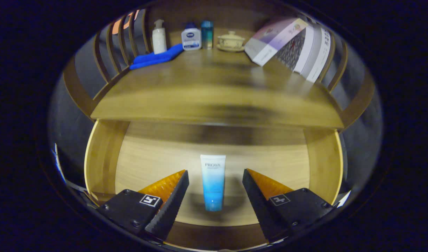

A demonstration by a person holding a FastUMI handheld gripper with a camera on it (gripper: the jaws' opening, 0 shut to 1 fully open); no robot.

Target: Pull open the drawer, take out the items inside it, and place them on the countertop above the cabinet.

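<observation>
Wooden drawer (102, 157) stands open; the blue-and-white cosmetic tube (213, 182) lies flat between the spread, empty fingers (215, 180). Lower squarely, close on its mid-body, then lift clear to the counter (214, 94) beyond.

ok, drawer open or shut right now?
Open. The drawer is pulled out below the countertop, its floor exposed with a tube lying inside, between the open gripper fingers, untouched.
</observation>
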